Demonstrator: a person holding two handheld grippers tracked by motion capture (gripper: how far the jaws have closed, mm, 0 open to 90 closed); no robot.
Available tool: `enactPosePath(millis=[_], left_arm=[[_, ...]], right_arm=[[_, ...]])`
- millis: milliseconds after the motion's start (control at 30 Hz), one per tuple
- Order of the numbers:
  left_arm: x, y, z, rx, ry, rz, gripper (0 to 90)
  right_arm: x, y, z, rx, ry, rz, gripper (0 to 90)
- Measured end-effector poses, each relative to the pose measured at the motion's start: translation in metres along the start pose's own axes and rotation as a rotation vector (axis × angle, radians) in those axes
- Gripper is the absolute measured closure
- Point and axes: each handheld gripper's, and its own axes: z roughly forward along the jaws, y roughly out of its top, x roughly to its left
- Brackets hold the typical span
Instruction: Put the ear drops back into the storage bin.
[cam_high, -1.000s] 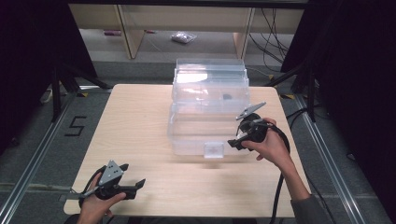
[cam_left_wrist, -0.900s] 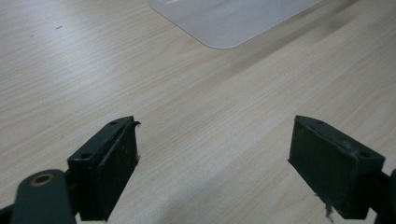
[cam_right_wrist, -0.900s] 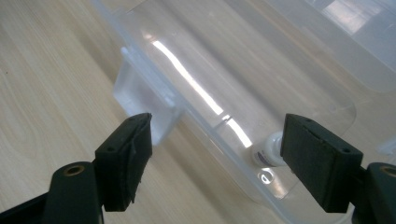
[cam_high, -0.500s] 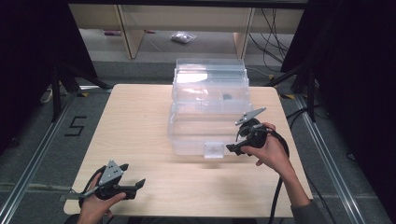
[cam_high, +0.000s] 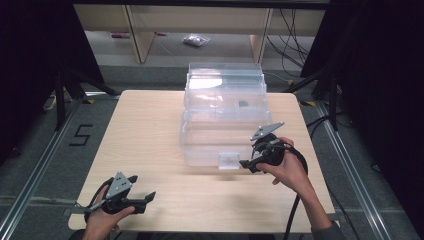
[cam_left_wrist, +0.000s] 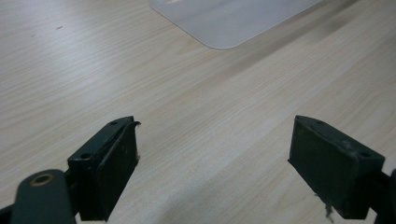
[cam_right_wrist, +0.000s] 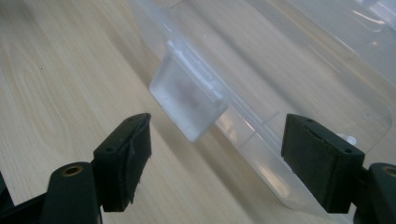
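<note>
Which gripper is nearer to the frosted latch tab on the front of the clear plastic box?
Right. The right gripper sits just beside the latch tab, jaws open toward it. The left gripper is near the table's front left corner, well away from the box.

Clear plastic lidded storage box (cam_high: 225, 115) on the light wooden table (cam_high: 145, 130), right of centre. Right gripper (cam_high: 245, 164) just beside box's front latch tab (cam_high: 228, 160). Left gripper (cam_high: 150, 196) well left-front of box.
</note>
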Motion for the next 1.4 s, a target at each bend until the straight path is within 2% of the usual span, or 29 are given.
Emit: enactPosePath(millis=[67,100,133,200,267,333,367,400,433,467,500,567,633,700,767,800,900,933,967,1000,1100,1200,1267,1333,1367,1400], left_arm=[[0.000,0.000,0.000,0.000,0.001,0.000,14.9],[0.000,0.000,0.000,0.000,0.000,0.003,15.0],[0.000,0.000,0.000,0.000,0.000,0.001,15.0],[0.000,0.000,0.000,-0.002,-0.002,0.000,15.0],[0.000,0.000,0.000,-0.002,-0.002,0.001,15.0],[0.000,0.000,0.000,-0.003,-0.002,0.001,15.0],[0.000,0.000,0.000,-0.002,-0.002,0.001,15.0],[0.000,0.000,0.000,-0.002,-0.001,0.002,15.0],[0.000,0.000,0.000,-0.001,-0.001,0.003,15.0],[0.000,0.000,0.000,-0.002,-0.002,0.003,14.9],[0.000,0.000,0.000,-0.004,-0.002,0.001,15.0],[0.000,0.000,0.000,-0.002,-0.001,0.002,15.0],[0.000,0.000,0.000,-0.003,-0.002,0.001,15.0],[0.000,0.000,0.000,-0.004,-0.002,0.000,15.0],[0.000,0.000,0.000,-0.004,-0.001,0.001,15.0],[0.000,0.000,0.000,-0.001,-0.001,0.003,15.0],[0.000,0.000,0.000,-0.002,-0.002,0.002,15.0],[0.000,0.000,0.000,-0.001,-0.001,0.001,15.0],[0.000,0.000,0.000,-0.002,-0.001,0.002,15.0],[0.000,0.000,0.000,-0.001,0.000,0.002,15.0],[0.000,0.000,0.000,0.000,-0.001,0.002,14.9],[0.000,0.000,0.000,-0.001,-0.001,0.002,15.0],[0.000,0.000,0.000,-0.001,-0.001,0.002,15.0],[0.000,0.000,0.000,-0.002,-0.002,0.002,15.0],[0.000,0.000,0.000,-0.001,-0.002,0.002,15.0],[0.000,0.000,0.000,-0.001,-0.002,0.002,15.0]], right_arm=[[0.001,-0.002,0.000,-0.001,-0.002,0.003,24.9],[0.000,-0.003,0.001,-0.008,-0.001,-0.017,24.9],[0.002,-0.004,0.001,-0.002,-0.017,0.012,24.9],[0.002,-0.006,0.000,-0.012,-0.004,0.017,24.9],[0.000,-0.008,0.000,-0.034,-0.011,-0.032,24.9],[0.004,-0.009,0.000,-0.017,-0.016,0.011,24.9],[0.003,-0.010,0.000,-0.020,-0.020,-0.005,24.9],[0.007,-0.011,0.000,-0.014,-0.010,0.025,24.9],[0.005,-0.012,0.002,-0.042,-0.007,-0.023,24.9],[0.006,-0.013,0.001,-0.028,-0.003,-0.011,24.8],[0.008,-0.014,0.002,-0.043,-0.010,-0.006,24.9],[0.009,-0.016,0.001,-0.048,-0.005,-0.027,24.6],[0.010,-0.018,0.002,-0.051,-0.001,-0.024,24.3],[0.011,-0.021,0.003,-0.063,0.002,-0.040,24.2],[0.013,-0.024,0.005,-0.075,0.004,-0.030,23.7],[0.013,-0.024,0.004,-0.062,0.006,-0.037,23.7],[0.014,-0.030,0.007,-0.096,0.001,-0.036,23.7],[0.015,-0.030,0.006,-0.080,0.011,-0.026,23.7],[0.015,-0.032,0.008,-0.103,0.001,-0.024,23.7],[0.014,-0.034,0.007,-0.093,0.005,-0.036,23.7],[0.017,-0.038,0.013,-0.109,0.006,-0.032,23.7],[0.019,-0.041,0.015,-0.093,0.023,-0.024,23.8],[0.020,-0.042,0.018,-0.109,0.012,-0.030,23.8],[0.023,-0.043,0.017,-0.090,0.021,-0.013,23.8],[0.023,-0.044,0.019,-0.107,0.016,-0.017,23.8],[0.023,-0.044,0.018,-0.097,0.015,-0.023,23.8]])
